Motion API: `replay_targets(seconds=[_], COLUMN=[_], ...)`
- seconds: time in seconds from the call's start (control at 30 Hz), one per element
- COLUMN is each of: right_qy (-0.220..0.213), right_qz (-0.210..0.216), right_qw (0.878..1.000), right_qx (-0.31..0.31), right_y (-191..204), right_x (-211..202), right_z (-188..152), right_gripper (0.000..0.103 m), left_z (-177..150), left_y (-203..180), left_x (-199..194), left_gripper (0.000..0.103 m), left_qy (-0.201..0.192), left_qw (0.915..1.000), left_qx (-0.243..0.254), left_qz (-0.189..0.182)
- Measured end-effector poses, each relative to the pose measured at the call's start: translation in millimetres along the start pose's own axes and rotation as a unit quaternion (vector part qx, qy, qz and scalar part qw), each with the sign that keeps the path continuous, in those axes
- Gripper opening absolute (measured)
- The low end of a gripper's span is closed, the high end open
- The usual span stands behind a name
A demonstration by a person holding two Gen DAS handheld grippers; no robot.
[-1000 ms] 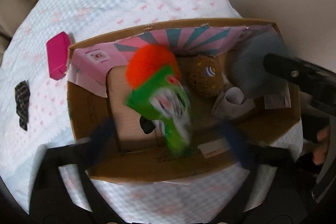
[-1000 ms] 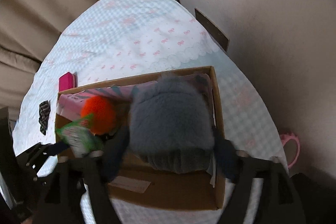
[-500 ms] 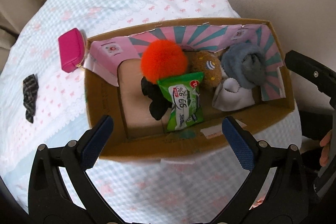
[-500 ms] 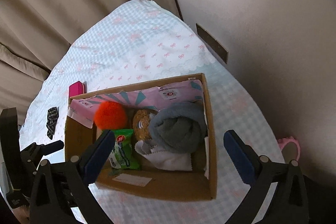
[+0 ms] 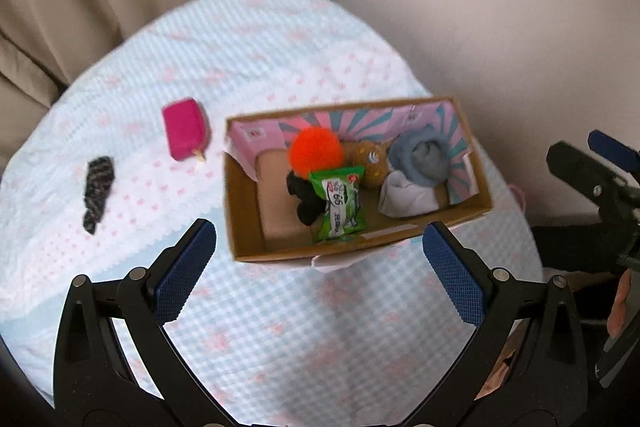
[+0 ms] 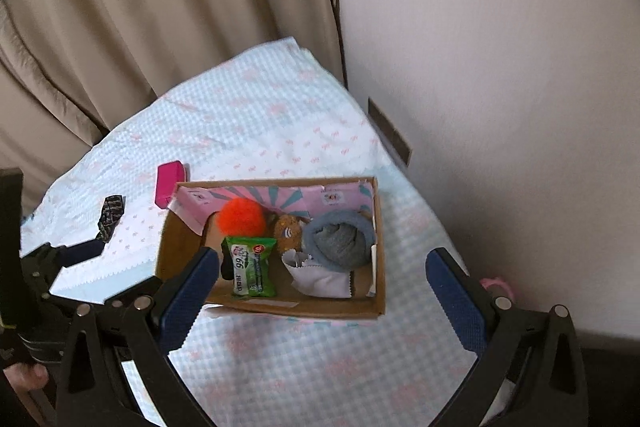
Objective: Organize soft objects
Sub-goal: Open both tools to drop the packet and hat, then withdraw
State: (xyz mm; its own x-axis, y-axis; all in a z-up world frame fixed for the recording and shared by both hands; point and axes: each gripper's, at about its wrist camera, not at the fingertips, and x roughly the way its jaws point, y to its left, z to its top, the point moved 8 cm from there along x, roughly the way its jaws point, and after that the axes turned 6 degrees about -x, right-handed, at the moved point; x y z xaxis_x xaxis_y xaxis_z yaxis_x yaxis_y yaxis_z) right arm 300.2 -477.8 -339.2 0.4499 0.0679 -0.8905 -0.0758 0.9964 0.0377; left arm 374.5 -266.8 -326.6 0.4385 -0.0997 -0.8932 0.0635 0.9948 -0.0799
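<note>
Hovering over the cardboard box (image 5: 240, 211), I have the left gripper (image 5: 320, 267) and right gripper (image 6: 324, 287) both spread wide and empty. The grey roll (image 6: 340, 241) and green packet (image 5: 340, 205) lie inside. Next I judge the pink pouch (image 5: 186, 135) and dark patterned cloth (image 5: 97, 193), out on the bedspread (image 5: 280, 327), need collecting.

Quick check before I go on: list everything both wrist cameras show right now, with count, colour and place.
cardboard box: 1, brown, pink-striped lining, on the bedspread
pompom: 1, orange, in box
wipes pack: 1, green, in box
round plush: 1, brown, in box
rolled fabric: 1, grey, in box
white cloth: 1, in box
black item: 1, in box, under the pack
pouch: 1, magenta, beside box
patterned strip: 1, dark, on bedspread
bedspread: 1, pale blue check
curtain: beige, behind
left gripper: jaws open, empty
right gripper: jaws open, empty
</note>
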Motion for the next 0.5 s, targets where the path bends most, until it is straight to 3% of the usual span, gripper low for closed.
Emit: replay_targets(seconds=[0.2, 0.5], right_qy=[-0.038, -0.113], right_qz=[-0.004, -0.054], right_qw=[0.999, 0.992], right_qx=[0.015, -0.003], right_y=[22.9, 84.7], right_x=[-58.7, -146.4], right_z=[-0.3, -11.8], right_gripper=[0.103, 0.103], left_z=[1.5, -21.8], left_y=[21.2, 83.4], left_x=[-69.9, -162.2], left_gripper=[0.103, 0.103], left_qy=[-0.055, -0.136], left_qw=[0.9983, 0.9897], left_qx=[-0.010, -0.020], left_qz=[-0.014, -0.040])
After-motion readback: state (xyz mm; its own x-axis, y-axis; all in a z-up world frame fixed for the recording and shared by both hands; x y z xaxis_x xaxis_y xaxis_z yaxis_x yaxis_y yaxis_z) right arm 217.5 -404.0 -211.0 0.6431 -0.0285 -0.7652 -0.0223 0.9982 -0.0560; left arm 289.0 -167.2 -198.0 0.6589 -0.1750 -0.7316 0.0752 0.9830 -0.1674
